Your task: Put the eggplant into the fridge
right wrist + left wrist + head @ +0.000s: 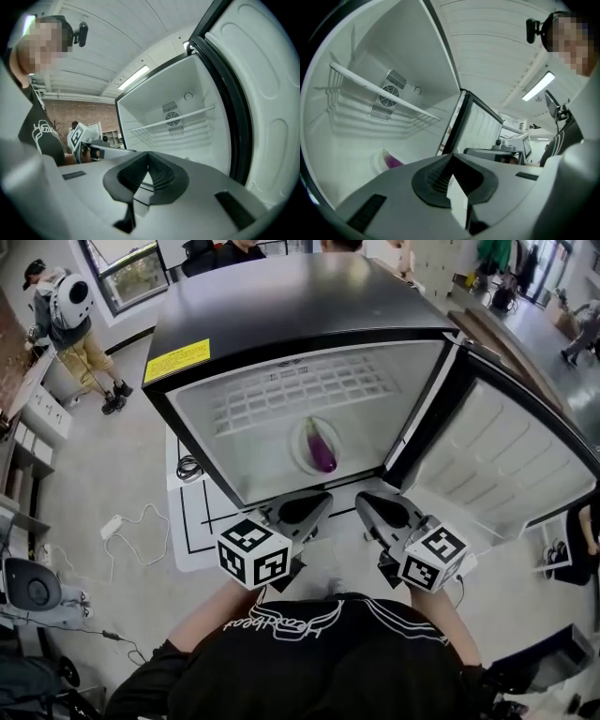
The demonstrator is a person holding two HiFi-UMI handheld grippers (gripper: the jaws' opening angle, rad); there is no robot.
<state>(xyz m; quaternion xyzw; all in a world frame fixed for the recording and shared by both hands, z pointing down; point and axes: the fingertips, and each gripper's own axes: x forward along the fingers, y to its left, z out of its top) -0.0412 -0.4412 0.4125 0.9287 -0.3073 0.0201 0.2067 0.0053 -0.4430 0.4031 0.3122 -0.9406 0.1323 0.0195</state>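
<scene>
Head view: we have the eggplant (322, 448) on a plate (296, 442) inside the fridge (281, 315), left gripper (322, 500) and right gripper (365, 500) both closed empty just outside the fridge, only its open door (511, 451) seemingly left.

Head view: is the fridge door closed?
No, the fridge door stands wide open, with the eggplant lying on a plate inside.
</scene>
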